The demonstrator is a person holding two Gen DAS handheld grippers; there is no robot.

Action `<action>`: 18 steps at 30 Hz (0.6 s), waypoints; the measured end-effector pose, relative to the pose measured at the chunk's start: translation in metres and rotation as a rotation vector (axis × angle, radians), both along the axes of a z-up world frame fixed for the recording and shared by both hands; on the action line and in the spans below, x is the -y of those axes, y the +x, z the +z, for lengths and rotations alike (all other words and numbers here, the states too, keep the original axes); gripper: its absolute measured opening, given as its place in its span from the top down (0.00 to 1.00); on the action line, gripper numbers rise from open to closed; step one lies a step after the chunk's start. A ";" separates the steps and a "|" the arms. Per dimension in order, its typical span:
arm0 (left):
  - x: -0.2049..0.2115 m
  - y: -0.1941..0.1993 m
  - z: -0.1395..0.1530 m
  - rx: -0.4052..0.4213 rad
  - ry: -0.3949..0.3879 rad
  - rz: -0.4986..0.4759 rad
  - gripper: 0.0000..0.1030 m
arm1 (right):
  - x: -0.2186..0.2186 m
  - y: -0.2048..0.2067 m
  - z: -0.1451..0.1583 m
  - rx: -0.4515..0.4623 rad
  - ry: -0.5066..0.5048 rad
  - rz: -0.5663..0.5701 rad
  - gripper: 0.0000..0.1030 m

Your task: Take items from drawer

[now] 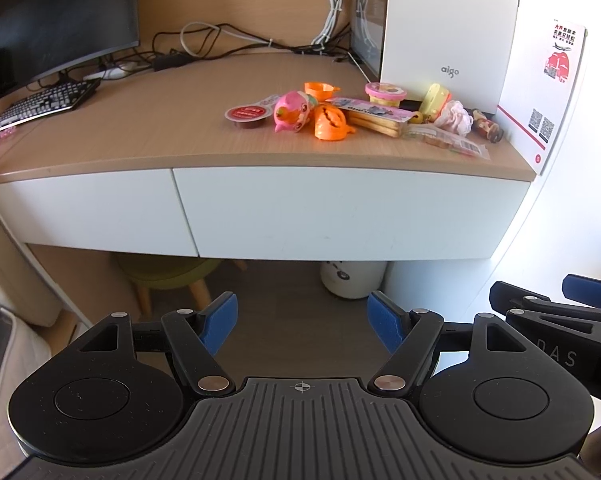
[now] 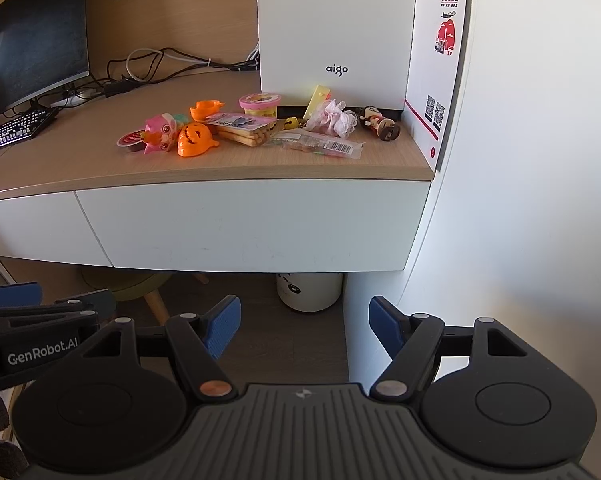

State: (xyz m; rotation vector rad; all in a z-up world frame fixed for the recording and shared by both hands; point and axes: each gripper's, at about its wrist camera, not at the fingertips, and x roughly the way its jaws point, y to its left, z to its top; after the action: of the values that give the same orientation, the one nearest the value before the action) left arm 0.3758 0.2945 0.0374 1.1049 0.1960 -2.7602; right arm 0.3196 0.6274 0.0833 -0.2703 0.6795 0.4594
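Both tools stand with jaws spread wide and nothing between them: our left tool (image 1: 302, 322) and right tool (image 2: 305, 326), held side by side, level, below the table and well back from it, pointing at the drawer fronts. Task's thing: wide white flat-fronted drawer (image 2: 252, 224) under the light wooden table (image 2: 80, 148), shut, contents hidden; a narrower white drawer (image 1: 84, 208) sits to its left. We judge the panel stiff, smooth and slippery, with no handle showing, so the hold is likely the lower edge, hooked from beneath. Already on the table, in a loose heap before the white "aigo" box (image 2: 336, 24): orange plastic pumpkin (image 2: 194, 140), pink plastic cat toy (image 2: 160, 134), clear barcode-labelled packet (image 2: 320, 146), all probably light.
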 end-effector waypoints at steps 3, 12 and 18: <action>0.001 0.001 -0.001 0.006 0.008 0.005 0.25 | -0.001 -0.001 0.000 -0.004 0.002 -0.001 0.30; 0.008 0.000 -0.002 0.032 0.017 -0.007 0.25 | -0.001 -0.001 0.003 -0.022 0.016 -0.009 0.30; 0.028 -0.006 -0.012 0.019 0.204 -0.055 0.94 | 0.000 0.005 0.002 -0.047 0.024 -0.025 0.30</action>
State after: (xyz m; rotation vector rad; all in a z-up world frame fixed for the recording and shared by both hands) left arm 0.3700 0.2666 0.0251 1.2000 0.4601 -2.8265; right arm 0.3246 0.6270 0.0853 -0.2289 0.7220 0.4509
